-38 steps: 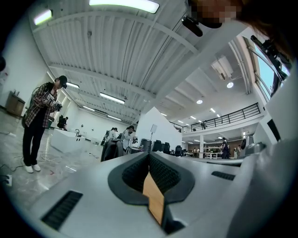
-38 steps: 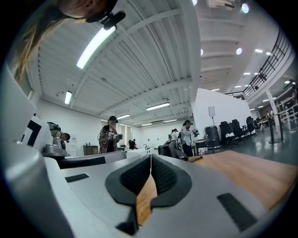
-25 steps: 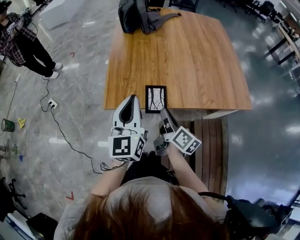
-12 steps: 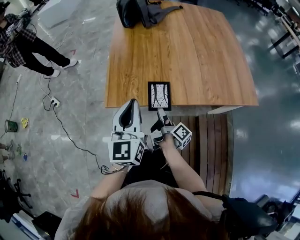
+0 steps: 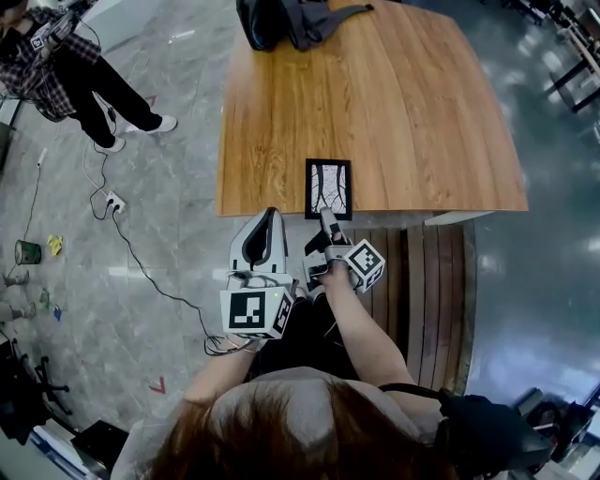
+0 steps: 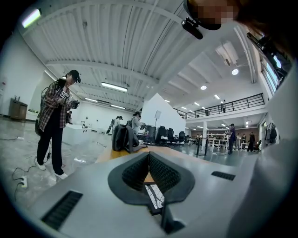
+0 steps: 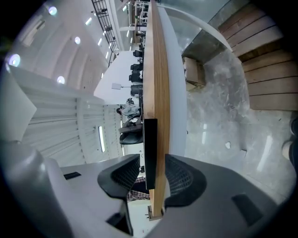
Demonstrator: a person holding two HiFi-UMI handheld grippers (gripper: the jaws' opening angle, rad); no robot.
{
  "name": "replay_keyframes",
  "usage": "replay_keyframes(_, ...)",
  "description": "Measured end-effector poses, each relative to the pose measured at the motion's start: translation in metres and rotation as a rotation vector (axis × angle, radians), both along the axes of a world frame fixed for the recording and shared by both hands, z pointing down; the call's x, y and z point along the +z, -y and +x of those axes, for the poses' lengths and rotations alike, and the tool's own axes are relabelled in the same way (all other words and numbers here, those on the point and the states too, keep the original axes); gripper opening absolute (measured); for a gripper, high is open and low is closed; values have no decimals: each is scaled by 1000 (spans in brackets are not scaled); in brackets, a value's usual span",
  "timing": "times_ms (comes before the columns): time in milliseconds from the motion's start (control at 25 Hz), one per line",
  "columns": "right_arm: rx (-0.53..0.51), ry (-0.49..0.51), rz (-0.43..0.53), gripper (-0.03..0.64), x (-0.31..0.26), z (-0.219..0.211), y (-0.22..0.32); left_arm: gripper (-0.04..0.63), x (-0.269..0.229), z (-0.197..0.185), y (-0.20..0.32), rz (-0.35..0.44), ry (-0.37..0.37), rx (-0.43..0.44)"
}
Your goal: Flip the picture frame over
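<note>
Picture frame [image 5: 328,188] lies flat, printed side up, at the near edge of the table [image 5: 403,103]. Your right gripper [image 5: 326,218], rolled on its side, has its jaws apart, one above the frame's near edge and one under the tabletop. Your left gripper [image 5: 267,215], just left, is closed and empty. A dark bag [image 5: 277,26] sits at the far left; its contents are hidden.

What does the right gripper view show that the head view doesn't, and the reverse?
Right gripper view only: the picture frame, edge-on, and the edge of the table both stand between the open pads of the right claw, with a gap showing at the frame-side pad. Head view only: the frame's picture side facing up, the left claw, the power strip on the floor. Both: frame, wooden table, right claw, slatted bench.
</note>
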State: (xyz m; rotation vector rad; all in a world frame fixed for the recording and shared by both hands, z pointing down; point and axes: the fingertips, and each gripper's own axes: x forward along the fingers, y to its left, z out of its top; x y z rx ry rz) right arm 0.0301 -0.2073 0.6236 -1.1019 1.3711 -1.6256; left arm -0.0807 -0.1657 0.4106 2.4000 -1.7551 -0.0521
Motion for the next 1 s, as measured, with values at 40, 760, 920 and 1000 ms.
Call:
replay_keyframes(40,-3,-4,1,155,1,-1,2,8,2,0,1,-5,1,4)
replay_keyframes(760,28,-81,5,94,-1,8,-3,8,15,1,2,-35,-3,38)
replay_keyframes(920,46,-129,-1,87,-9,19,-9,8,11,5,2,-30,-5,45)
replay_keyframes(1000,30,-176,0,87,-14,21,-12,8,10,8,2,-26,-6,50)
